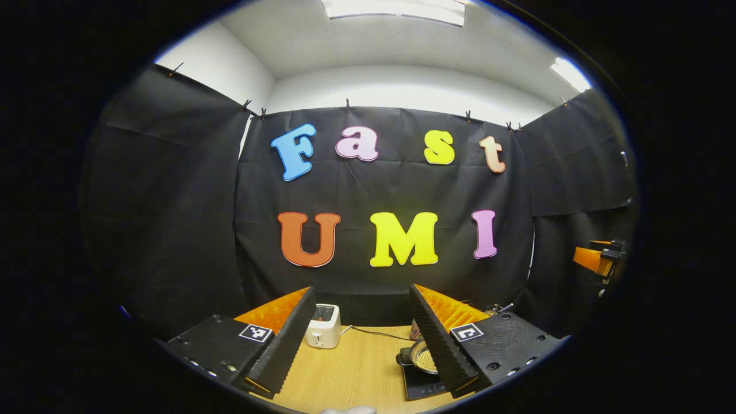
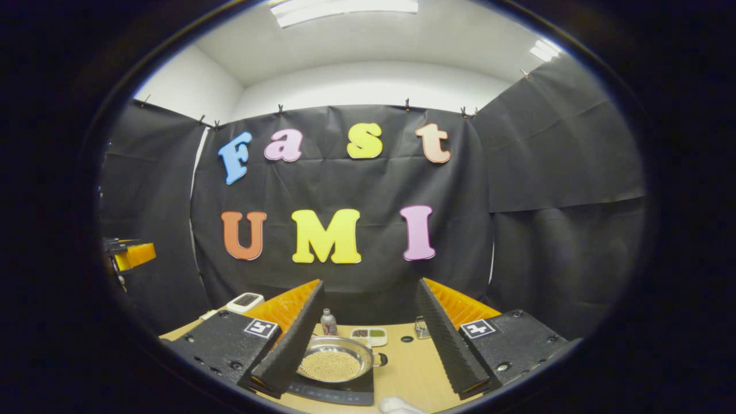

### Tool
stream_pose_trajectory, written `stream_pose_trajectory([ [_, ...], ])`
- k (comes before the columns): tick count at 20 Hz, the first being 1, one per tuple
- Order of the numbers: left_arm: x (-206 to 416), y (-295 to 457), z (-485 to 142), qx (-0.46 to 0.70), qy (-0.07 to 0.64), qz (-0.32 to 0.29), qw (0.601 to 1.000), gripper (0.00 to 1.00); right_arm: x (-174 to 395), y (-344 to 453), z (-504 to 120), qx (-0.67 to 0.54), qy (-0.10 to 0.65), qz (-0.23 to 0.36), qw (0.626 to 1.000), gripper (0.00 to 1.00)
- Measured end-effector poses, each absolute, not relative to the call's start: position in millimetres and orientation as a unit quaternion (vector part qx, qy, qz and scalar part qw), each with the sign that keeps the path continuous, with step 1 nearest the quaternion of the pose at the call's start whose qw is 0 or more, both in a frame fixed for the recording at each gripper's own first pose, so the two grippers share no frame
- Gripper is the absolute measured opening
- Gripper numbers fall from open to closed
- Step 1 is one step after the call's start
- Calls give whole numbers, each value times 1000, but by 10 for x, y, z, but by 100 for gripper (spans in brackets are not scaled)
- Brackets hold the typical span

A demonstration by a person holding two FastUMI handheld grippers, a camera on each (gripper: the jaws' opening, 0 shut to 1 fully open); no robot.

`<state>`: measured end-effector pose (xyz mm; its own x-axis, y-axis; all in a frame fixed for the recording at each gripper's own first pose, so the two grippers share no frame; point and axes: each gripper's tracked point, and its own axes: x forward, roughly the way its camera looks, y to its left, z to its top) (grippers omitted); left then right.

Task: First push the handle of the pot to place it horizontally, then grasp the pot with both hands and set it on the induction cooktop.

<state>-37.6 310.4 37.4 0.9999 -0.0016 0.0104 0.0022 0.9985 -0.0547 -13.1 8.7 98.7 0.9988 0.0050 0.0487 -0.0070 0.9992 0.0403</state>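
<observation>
Pot (image 2: pixel 336 359) of grain already sits on cooktop (image 2: pixel 339 392), toaster (image 1: pixel 323 325) well left of it. Left gripper (image 1: pixel 362 339) and right gripper (image 2: pixel 368 345) both spread wide, holding nothing, raised above cooktop. Task looks finished.

Pretty evenly lit booth, with the light coming from the ceiling panels (image 1: pixel 397 8), which are blown out to pure white in both views. Heavy fisheye warp bends the walls and ceiling line hard toward the edges. The middle stays sharp, and the counter (image 2: pixel 411 368) gets only soft, faint shadows.
</observation>
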Motion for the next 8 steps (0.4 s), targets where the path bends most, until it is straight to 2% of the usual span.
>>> stream_pose_trajectory([
  [8,-370,3117,351,-25,-4,-1,1000,97,-61,166,1015,17,-29,8,999,99],
])
